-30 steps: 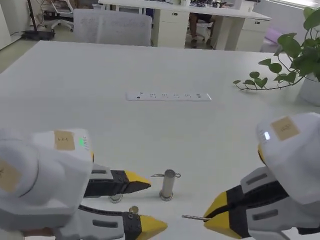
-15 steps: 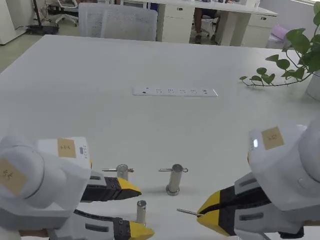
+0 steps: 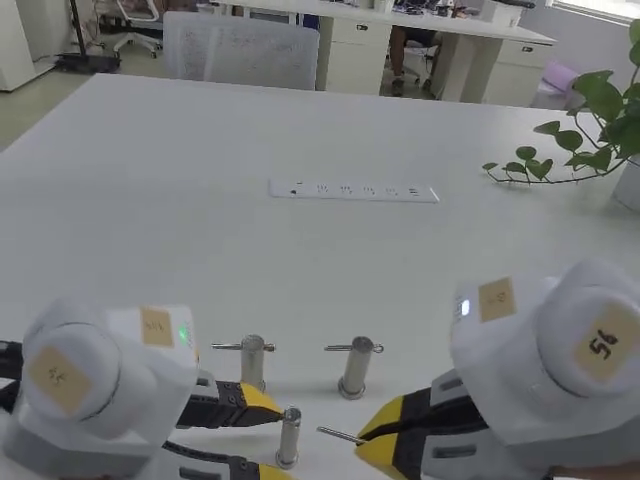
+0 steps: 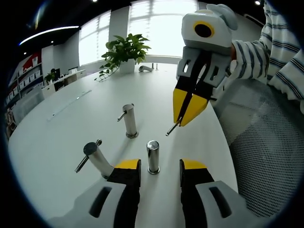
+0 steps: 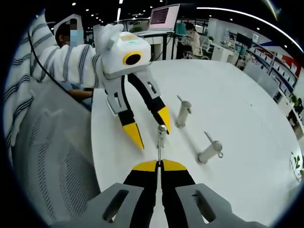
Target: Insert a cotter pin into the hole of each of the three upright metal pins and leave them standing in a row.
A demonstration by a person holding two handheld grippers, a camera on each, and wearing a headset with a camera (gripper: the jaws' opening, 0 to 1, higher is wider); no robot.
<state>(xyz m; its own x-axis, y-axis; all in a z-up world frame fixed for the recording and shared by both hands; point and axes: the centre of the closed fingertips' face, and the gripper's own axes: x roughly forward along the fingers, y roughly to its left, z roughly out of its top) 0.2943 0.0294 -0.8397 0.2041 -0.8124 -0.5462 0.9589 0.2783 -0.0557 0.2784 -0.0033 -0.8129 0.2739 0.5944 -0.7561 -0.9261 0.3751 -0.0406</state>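
White office tabletop [image 3: 300,130] carries the work, with a power strip [image 3: 352,190] well beyond the bare pin [image 4: 152,156]. By count there are three upright metal pins, three cotter pins and two grippers.

Past the bare pin stand the left fitted pin [image 3: 252,358] and the right fitted pin [image 3: 357,365], one to each side of it. Both have seated cotter pins [image 3: 343,348] through their heads.

The left gripper [image 4: 157,166] has its jaws spread, one on each side of the bare pin's base and seemingly clear of it. The right gripper [image 5: 160,167] is pinched tight on the held cotter pin [image 5: 158,151], whose free tip points at the bare pin's top, just short of it.

The cotter pin looks like light, stiff, slick wire. It is probably best held near its looped end, with the legs left free. The bare pin looks solid but narrow-footed and likely to tip, so it should be braced low on the shaft.
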